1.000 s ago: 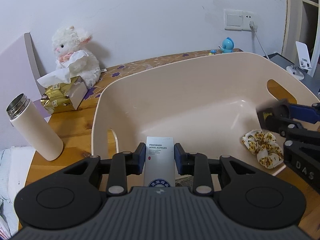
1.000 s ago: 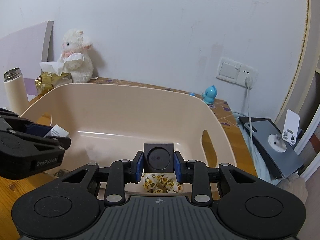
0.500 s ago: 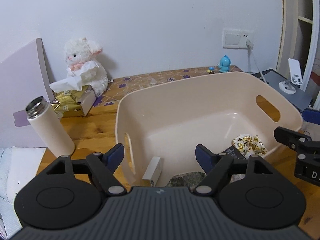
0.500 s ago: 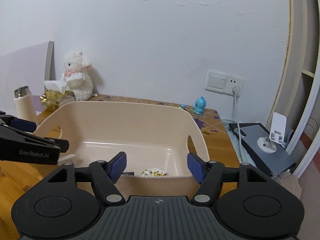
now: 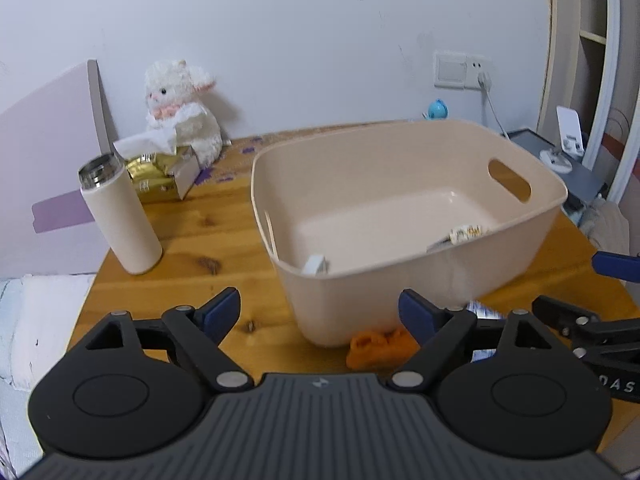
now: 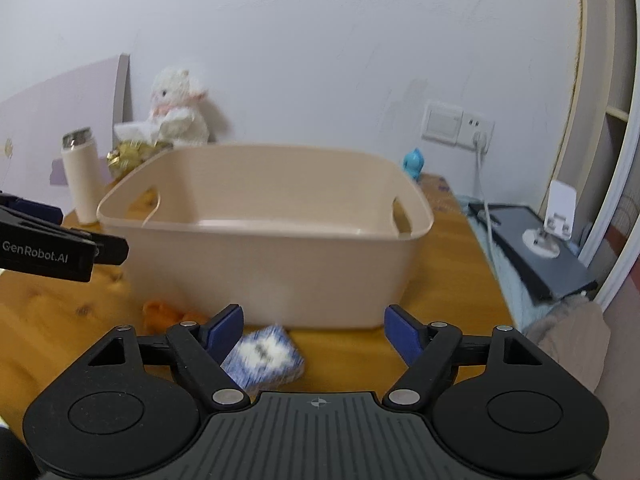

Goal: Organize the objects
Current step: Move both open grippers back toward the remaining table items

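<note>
A beige plastic bin (image 5: 400, 216) (image 6: 272, 256) stands on the wooden table. Inside it lie a small white box (image 5: 315, 266) by the near left wall and a yellow patterned scrunchie (image 5: 466, 233) with a dark item at the right. An orange object (image 5: 376, 346) (image 6: 162, 314) lies on the table in front of the bin, and a blue-white packet (image 6: 264, 356) beside it. My left gripper (image 5: 320, 312) is open and empty, held back from the bin. My right gripper (image 6: 314, 330) is open and empty above the packet.
A cream flask (image 5: 120, 216) stands left of the bin. Behind it are a gold tissue box (image 5: 162, 174) and a white plush lamb (image 5: 182, 120). A blue figurine (image 5: 437, 109) sits by the wall socket. A dark tablet with a white stand (image 6: 548, 240) lies right of the table.
Both grippers opened and let go: the white box and the black cube now lie in the bin. Both have pulled back and up from the bin, and the orange object and packet came into view.
</note>
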{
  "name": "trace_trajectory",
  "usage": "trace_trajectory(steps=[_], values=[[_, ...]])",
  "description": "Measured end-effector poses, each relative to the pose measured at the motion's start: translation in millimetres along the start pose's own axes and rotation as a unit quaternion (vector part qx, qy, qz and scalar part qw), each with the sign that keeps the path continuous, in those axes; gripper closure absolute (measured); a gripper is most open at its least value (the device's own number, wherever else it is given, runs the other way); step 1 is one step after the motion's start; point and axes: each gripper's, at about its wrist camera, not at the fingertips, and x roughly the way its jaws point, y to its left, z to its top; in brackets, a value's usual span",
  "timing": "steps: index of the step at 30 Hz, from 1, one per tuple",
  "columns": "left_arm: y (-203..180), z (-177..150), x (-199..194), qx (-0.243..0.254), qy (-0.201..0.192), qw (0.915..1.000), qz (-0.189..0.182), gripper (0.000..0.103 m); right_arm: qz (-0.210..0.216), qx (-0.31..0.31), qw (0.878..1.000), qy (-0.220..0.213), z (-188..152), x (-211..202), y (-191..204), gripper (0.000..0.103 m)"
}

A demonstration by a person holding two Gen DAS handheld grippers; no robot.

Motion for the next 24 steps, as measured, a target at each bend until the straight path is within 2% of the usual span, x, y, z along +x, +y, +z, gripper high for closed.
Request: trace_trajectory(steps=[10,20,24], values=[[6,-50,17,-0.003,0.049,0.9984,-0.028,0.016,0.039,0.008,0.998,0.055,-32,13,21,0.023],[6,-67,34,-0.003,0.076,0.9967,-0.028,0.016,0.062,0.011,0.994,0.084,-44,27,38,0.024],[6,-71,39,-0.002,0.077,0.9967,-0.025,0.016,0.071,0.021,0.994,0.083,-47,31,39,0.023]])
